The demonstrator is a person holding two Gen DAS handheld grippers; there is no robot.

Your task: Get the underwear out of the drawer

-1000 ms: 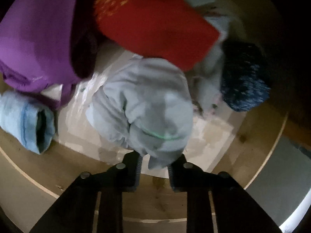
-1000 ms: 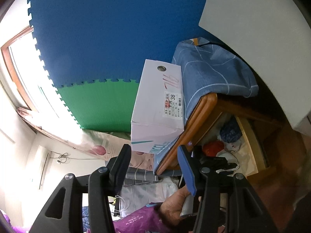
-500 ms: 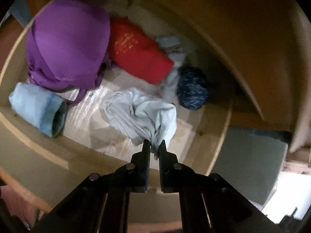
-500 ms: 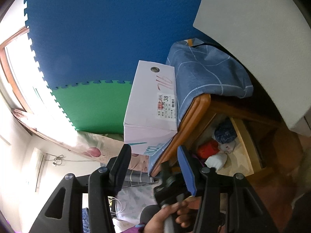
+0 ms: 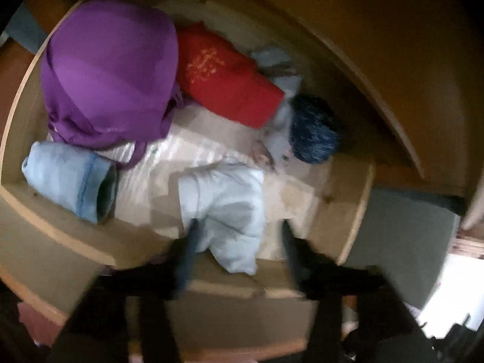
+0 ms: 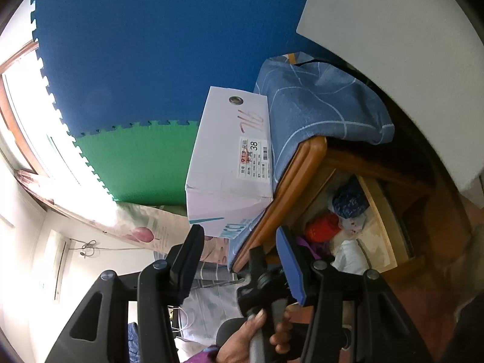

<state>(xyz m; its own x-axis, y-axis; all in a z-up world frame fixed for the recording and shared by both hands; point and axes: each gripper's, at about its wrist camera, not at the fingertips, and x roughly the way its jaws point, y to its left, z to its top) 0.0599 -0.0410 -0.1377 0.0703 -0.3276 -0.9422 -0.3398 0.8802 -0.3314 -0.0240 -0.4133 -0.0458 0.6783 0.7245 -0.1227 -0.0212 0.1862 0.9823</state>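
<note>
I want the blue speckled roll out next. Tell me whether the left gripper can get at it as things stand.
Probably yes: the left gripper is open above the drawer, and the blue speckled roll lies uncovered beyond the pale garment.

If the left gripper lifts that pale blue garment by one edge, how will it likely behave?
The pale blue garment looks crumpled and folded, so it is probably floppy and would drape and unfold. It seems thin, likely light. Soft cloth may slip from the left gripper, whose jaws have just been opening around it.

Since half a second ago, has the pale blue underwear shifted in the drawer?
Yes. The pale blue underwear now drapes over the drawer's front wall, nearer the camera, away from the red bundle.
</note>
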